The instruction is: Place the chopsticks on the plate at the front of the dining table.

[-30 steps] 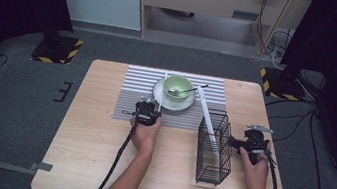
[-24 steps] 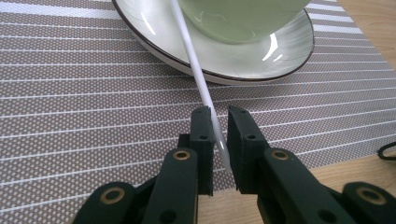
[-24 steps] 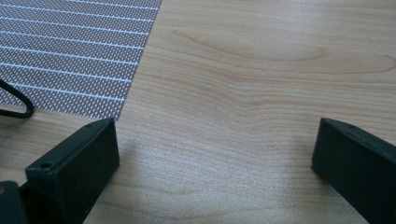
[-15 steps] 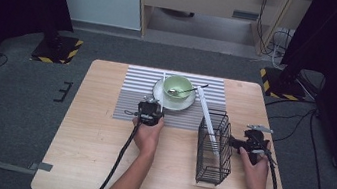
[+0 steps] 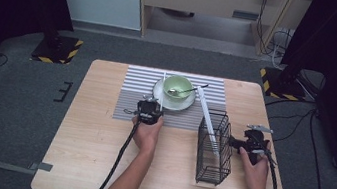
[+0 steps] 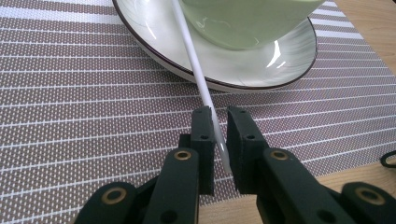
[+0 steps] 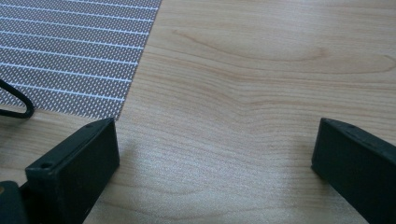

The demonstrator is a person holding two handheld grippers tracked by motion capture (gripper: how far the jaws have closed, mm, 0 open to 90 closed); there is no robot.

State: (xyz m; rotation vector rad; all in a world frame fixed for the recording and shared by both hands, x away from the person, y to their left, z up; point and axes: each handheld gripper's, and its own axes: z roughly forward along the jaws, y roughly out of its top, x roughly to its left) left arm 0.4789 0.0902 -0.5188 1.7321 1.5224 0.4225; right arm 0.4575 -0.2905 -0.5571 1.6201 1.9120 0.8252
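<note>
White chopstick (image 6: 201, 81) between left gripper (image 6: 220, 122) jaws

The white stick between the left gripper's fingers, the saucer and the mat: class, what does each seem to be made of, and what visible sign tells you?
White stick: probably plastic; smooth, uniformly white, faintly translucent at its end. Saucer: likely glazed ceramic; glossy highlights, dark rim line. Mat: seemingly woven vinyl or fabric; a fine mesh texture with white stripes. The left gripper holds the stick.

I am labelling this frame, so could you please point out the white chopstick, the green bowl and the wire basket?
white chopstick (image 6: 200, 77), left gripper view, middle of its shaft above the jaws.
green bowl (image 5: 178, 85), high view, its inside wall.
wire basket (image 5: 212, 154), high view, its near side wall.
</note>
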